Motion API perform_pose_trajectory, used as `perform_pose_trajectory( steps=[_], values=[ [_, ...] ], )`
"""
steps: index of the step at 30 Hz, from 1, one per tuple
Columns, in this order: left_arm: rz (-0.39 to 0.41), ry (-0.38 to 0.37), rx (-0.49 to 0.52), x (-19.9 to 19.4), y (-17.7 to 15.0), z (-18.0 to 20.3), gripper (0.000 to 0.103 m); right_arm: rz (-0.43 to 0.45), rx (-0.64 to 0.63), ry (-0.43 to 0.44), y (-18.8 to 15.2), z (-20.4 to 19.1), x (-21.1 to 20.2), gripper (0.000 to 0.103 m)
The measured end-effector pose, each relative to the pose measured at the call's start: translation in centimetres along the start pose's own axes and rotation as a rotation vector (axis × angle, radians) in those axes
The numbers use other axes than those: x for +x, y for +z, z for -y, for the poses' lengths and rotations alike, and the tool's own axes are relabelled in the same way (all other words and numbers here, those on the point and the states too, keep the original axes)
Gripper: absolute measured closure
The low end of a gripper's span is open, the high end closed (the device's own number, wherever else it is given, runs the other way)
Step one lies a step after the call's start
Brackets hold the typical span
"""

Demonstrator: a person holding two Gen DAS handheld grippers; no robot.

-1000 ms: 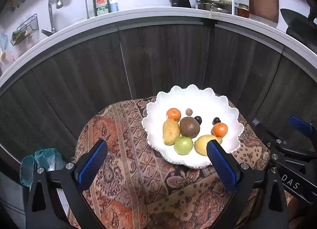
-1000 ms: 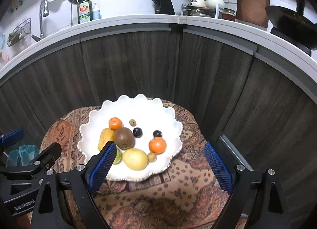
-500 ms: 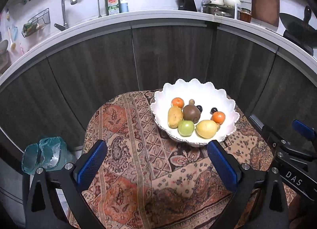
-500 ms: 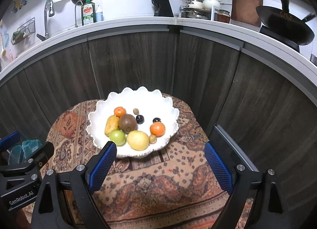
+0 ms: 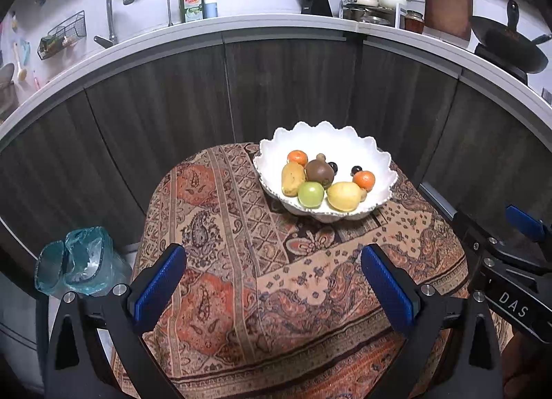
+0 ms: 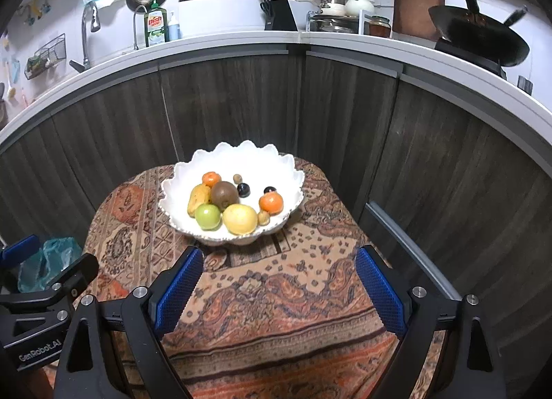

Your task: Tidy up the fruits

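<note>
A white scalloped bowl point(image 5: 345, 140) point(image 6: 276, 164) stands at the far side of a small table under a patterned cloth point(image 5: 276, 278) point(image 6: 276, 288). In it lie two oranges point(image 5: 364, 179), a brown round fruit point(image 5: 319, 171), a green apple point(image 5: 310, 194), a yellow lemon point(image 5: 343, 196), a yellow-brown mango point(image 5: 292, 178) and small dark fruits. My left gripper point(image 5: 272, 281) is open and empty over the near cloth, well short of the bowl. My right gripper point(image 6: 276, 285) is open and empty, also short of the bowl.
Dark wood cabinet fronts point(image 5: 276, 88) stand behind the table under a white counter point(image 5: 276, 21) with a tap, dish soap and pots. A wok point(image 6: 479, 40) sits at the right. A blue-green plastic bag point(image 5: 79, 257) lies on the floor to the left.
Both grippers have drawn back and away from the bowl, which now looks smaller and farther. Both stay open and empty. The fruits have not moved.
</note>
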State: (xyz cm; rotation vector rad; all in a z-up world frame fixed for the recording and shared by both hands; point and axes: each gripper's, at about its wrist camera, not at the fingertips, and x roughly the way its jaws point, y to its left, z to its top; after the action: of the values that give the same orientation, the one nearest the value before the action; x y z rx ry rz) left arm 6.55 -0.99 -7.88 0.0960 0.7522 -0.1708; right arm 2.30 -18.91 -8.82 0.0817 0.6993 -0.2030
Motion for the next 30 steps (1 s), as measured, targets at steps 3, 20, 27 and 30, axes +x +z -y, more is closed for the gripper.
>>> perform_pose_trajectory(
  steps=[3, 20, 27, 30],
  values=[
    [0.003, 0.006, 0.004, -0.5, -0.8, 0.0, 0.0, 0.007, 0.001, 0.002, -0.6, 0.1, -0.6, 0.012],
    [0.033, -0.011, 0.002, -2.3, -2.5, 0.8, 0.0, 0.033, 0.009, -0.026, -2.5, 1.6, -2.7, 0.012],
    [0.043, -0.026, -0.002, -2.6, -2.4, 0.8, 0.0, 0.063, 0.0, -0.034, -2.1, 1.5, -3.6, 0.012],
    [0.043, -0.028, -0.006, -2.6, -2.4, 0.8, 0.0, 0.066, -0.006, -0.029, -2.1, 1.5, -3.7, 0.012]
  ],
)
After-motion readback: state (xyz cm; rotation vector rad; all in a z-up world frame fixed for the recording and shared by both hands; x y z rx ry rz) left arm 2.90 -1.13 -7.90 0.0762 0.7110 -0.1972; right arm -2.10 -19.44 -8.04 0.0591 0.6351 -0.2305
